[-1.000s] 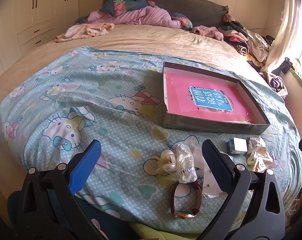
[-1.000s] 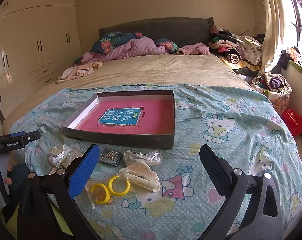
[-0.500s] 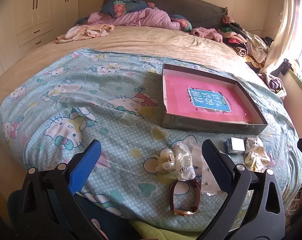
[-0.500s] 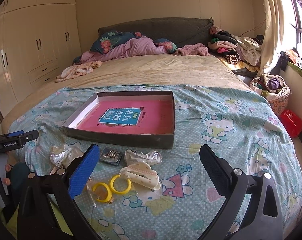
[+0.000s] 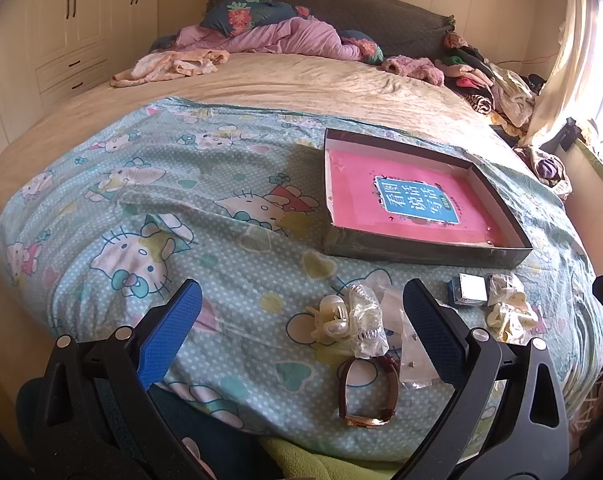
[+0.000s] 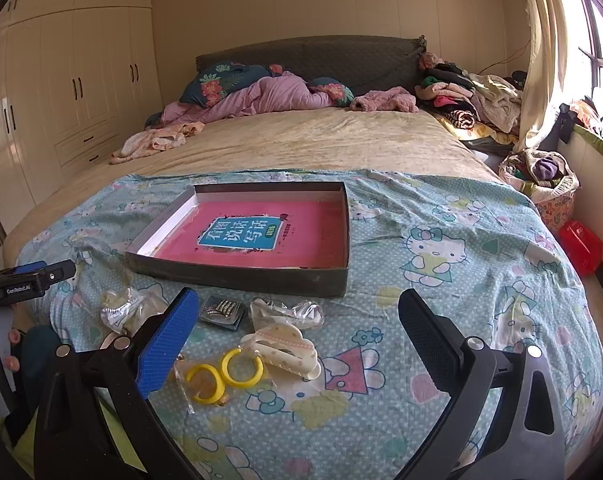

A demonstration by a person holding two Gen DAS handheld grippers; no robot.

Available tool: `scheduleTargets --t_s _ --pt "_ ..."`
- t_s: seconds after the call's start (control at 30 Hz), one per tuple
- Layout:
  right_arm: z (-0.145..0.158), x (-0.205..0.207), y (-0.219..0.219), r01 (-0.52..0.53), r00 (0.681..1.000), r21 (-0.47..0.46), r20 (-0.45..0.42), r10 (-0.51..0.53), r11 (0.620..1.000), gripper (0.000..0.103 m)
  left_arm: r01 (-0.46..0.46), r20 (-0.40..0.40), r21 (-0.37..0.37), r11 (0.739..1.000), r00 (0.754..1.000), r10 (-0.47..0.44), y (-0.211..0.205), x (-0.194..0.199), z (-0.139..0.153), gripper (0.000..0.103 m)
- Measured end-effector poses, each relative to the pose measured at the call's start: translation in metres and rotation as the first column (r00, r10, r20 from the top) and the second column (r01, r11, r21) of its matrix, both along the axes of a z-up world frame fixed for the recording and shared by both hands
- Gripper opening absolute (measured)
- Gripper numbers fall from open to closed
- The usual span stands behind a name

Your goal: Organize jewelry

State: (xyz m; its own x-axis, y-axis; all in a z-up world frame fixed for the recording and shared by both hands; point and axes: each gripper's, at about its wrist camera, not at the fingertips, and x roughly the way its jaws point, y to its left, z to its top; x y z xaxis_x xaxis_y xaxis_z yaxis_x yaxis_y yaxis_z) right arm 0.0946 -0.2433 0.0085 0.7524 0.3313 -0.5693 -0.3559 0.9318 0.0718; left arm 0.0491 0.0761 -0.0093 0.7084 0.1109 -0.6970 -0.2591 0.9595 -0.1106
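Observation:
A shallow dark box (image 5: 421, 258) with a pink book inside lies on the Hello Kitty blanket; it also shows in the right wrist view (image 6: 241, 280). In the left wrist view, a pearl clip (image 5: 331, 316), a clear bag (image 5: 367, 326) and a brown-strap watch (image 5: 367, 394) lie between the fingers of my open left gripper (image 5: 301, 316). In the right wrist view, yellow hoop earrings (image 6: 223, 374), a cream hair claw (image 6: 283, 350), a small dark case (image 6: 221, 312) and a plastic bag (image 6: 287, 310) lie before my open, empty right gripper (image 6: 301, 318).
A small box (image 5: 469, 290) and a crumpled bag (image 5: 507, 312) lie right of the left gripper. Bedding and clothes pile at the headboard (image 6: 301, 60). A red bag (image 6: 579, 246) and laundry basket (image 6: 541, 180) sit beside the bed. Wardrobes (image 6: 61, 80) line the left wall.
Both views have shifted slightly, the left gripper drawing back a little. Both grippers stay open. No item has moved.

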Motion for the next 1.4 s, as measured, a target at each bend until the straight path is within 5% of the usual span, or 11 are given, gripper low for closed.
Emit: scheduleTargets --t_s 1.4 --pt "-0.0052 0.0056 0.0027 -0.005 1.0 -0.002 -0.017 0.005 1.0 0.099 -0.009 -0.007 0.0 1.0 1.0 0.009 0.0011 -0.0021 0.0006 0.094"
